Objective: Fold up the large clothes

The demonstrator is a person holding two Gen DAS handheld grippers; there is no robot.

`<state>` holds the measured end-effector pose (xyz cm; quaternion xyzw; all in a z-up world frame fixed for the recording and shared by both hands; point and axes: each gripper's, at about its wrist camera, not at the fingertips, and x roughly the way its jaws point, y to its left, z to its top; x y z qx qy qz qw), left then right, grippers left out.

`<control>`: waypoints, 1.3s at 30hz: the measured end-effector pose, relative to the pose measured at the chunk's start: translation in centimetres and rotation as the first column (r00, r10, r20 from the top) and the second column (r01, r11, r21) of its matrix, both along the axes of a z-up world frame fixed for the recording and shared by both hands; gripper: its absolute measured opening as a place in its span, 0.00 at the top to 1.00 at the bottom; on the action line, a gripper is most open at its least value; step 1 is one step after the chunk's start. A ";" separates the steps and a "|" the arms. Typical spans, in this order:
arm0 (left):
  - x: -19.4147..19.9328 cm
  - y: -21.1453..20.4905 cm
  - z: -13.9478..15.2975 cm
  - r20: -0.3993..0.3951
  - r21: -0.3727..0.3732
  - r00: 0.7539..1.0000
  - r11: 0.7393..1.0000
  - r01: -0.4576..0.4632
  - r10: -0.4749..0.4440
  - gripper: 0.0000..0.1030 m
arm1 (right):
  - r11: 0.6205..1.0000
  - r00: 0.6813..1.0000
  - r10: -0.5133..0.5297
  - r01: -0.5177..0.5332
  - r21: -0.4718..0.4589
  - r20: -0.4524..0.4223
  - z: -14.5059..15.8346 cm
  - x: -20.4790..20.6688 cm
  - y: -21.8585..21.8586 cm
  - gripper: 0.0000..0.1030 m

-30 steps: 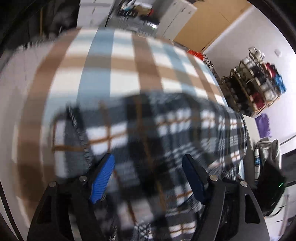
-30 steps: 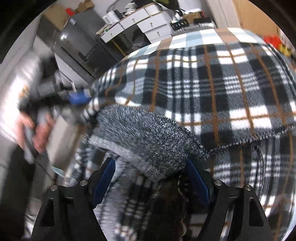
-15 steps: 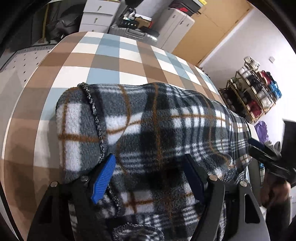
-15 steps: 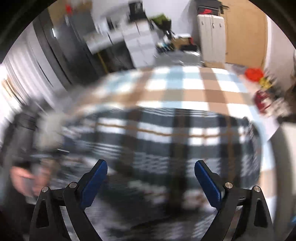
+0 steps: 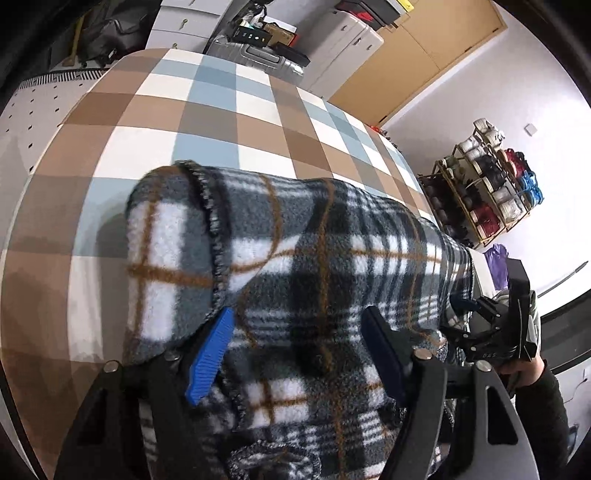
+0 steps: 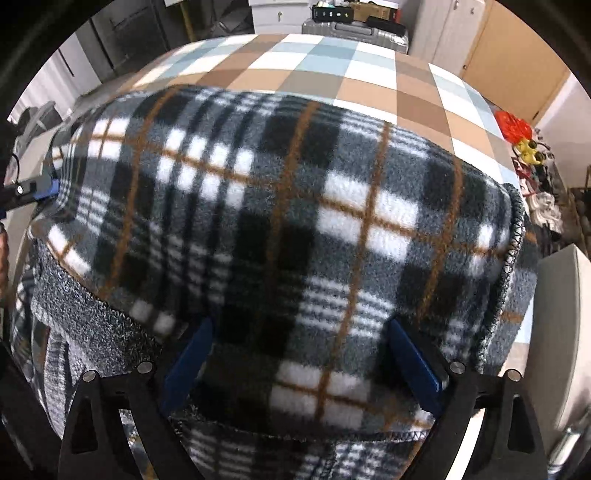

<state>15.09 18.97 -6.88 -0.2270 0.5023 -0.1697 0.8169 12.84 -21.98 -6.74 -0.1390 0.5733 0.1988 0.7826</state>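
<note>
The plaid fleece garment (image 5: pixel 325 258), in grey, black and white checks crossed by thin brown lines, lies folded in a thick bundle at the near edge of the surface (image 5: pixel 207 110), which is covered by a cloth of brown, pale blue and white squares. A dark stitched hem (image 5: pixel 210 221) runs down the bundle's left end in the left wrist view, and the same kind of hem edges its right end (image 6: pixel 511 251) in the right wrist view. At the lower left of the right wrist view a speckled grey knit underside (image 6: pixel 85 317) shows where a layer is turned over, with more plaid cloth below it. The left tool (image 5: pixel 295 350) points down at the near part of the bundle; its blue pads (image 5: pixel 210 354) stand apart with fleece between them, the jaws are closing, and no pad clearly presses on the cloth. The right tool (image 6: pixel 299 365) sits over the bundle with its jaws spread wide, fleece lying between the pads (image 6: pixel 415 365) but not pinched. In the left wrist view the right tool appears at the far right edge, held by a hand (image 5: pixel 524 365) in a dark sleeve. Beyond the surface stand a silver suitcase (image 5: pixel 258 59), white drawer units (image 5: pixel 184 26), a wooden door (image 5: pixel 417 55) and a rack of shoes (image 5: pixel 487 188).
</note>
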 end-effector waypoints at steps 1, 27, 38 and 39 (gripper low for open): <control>-0.1 0.2 0.1 -0.001 -0.002 1.000 1.000 -0.005 0.005 0.40 | 1.000 1.000 -0.002 0.002 -0.010 -0.009 0.0 -0.1 0.0 0.07; -3.0 -1.0 8.7 0.287 -0.127 0.954 0.990 -0.054 0.089 0.32 | 0.936 0.985 -0.153 0.170 0.307 -0.078 6.4 -1.2 -5.8 0.05; 2.6 -3.3 0.4 0.009 0.013 0.997 0.996 -0.083 0.083 0.33 | 0.972 0.977 -0.210 0.207 0.115 0.020 3.1 4.9 -1.6 0.05; 2.5 -3.4 0.6 0.014 0.017 0.997 0.997 -0.080 0.079 0.33 | 0.972 0.977 -0.212 0.211 0.100 -0.001 2.5 5.6 -1.5 0.04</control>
